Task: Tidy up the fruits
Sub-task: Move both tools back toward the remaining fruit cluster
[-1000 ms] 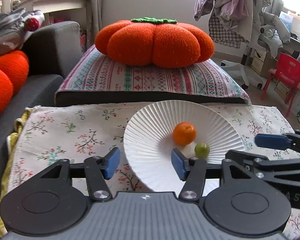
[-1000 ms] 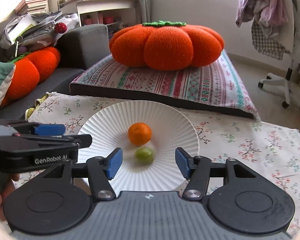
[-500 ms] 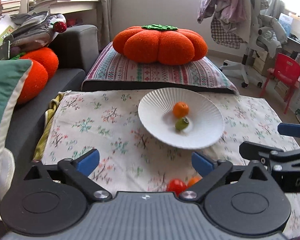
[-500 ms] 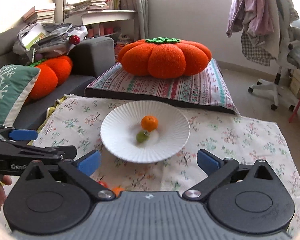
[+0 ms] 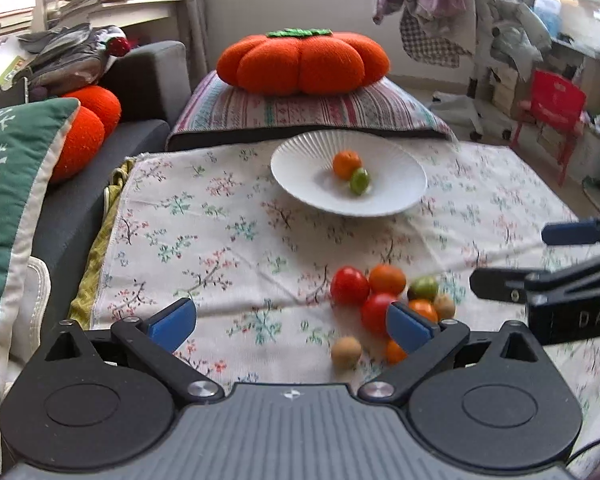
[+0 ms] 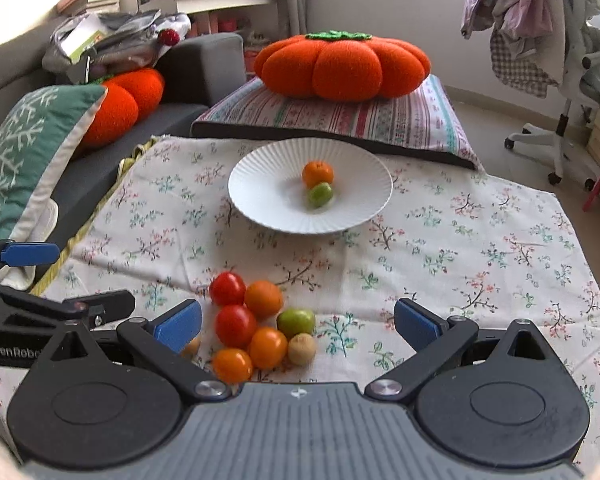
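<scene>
1. Down at the near edge of the flower-print tablecloth (image 6: 460, 240) sits the loose pile of small round fruits (image 6: 260, 328): two red, three orange, one green, plus a couple of tan ones. They're bunched together and touching.

2. Further back, the white ribbed plate (image 6: 260, 208) already has a small orange fruit (image 6: 318, 173) and a small green fruit (image 6: 320, 195) on it, right against each other. So I'd say two are done and the rest are left.

3. Right gripper (image 6: 298, 326): jaws spread wide, nothing in them. The pile lies straight ahead and slightly left of centre, pretty much inside the gap between the blue pads.

4. Left gripper (image 5: 290, 324): also spread wide and empty. From its view the pile is off to the right, half hidden behind its right pad, with one tan ball (image 5: 346, 353) a bit apart from the rest.

5. My take: the right one is better lined up for the next grab. The fruits are round, so no long axis to worry about, but they're packed tight, so a nudge could send neighbours rolling.
</scene>
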`<state>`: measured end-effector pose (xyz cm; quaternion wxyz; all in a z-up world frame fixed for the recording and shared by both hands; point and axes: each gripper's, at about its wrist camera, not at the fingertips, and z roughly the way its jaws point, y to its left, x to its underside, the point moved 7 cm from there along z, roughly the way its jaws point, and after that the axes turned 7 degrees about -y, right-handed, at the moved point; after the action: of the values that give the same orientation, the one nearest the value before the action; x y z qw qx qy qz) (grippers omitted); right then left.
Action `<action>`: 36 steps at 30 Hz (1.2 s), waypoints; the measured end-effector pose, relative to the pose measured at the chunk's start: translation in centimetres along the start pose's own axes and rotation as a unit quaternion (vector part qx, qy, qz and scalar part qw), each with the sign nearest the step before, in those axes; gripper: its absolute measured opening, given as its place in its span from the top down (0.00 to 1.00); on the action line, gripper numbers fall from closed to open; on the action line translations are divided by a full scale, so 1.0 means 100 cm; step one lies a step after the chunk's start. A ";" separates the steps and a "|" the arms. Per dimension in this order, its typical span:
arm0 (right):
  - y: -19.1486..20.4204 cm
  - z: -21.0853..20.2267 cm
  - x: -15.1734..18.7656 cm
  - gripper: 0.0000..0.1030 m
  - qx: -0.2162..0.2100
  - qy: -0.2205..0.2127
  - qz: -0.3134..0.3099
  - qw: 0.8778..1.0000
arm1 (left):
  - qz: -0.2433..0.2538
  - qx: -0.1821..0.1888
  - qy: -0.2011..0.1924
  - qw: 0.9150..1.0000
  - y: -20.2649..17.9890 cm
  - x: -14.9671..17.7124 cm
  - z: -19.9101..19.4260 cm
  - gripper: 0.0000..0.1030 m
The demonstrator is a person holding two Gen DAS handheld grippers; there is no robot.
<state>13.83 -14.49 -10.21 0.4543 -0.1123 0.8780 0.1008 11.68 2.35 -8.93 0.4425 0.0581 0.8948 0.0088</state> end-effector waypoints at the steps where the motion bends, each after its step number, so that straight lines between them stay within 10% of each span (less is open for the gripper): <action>1: 0.000 0.001 0.002 0.01 0.000 0.002 -0.002 1.000 | 0.002 0.000 0.001 1.000 0.001 0.002 0.000 0.14; 20: -0.013 0.014 0.021 0.02 -0.004 0.038 0.009 0.999 | 0.032 0.037 0.037 0.998 -0.014 0.032 0.023 0.16; 36: -0.018 0.028 0.027 0.26 -0.019 0.068 0.037 0.997 | 0.044 0.076 0.051 0.995 -0.024 0.046 0.044 0.53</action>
<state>15.04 -15.75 -14.16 0.3871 -0.0953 0.9083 0.1266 12.22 0.37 -15.39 0.3893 0.1302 0.9111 -0.0372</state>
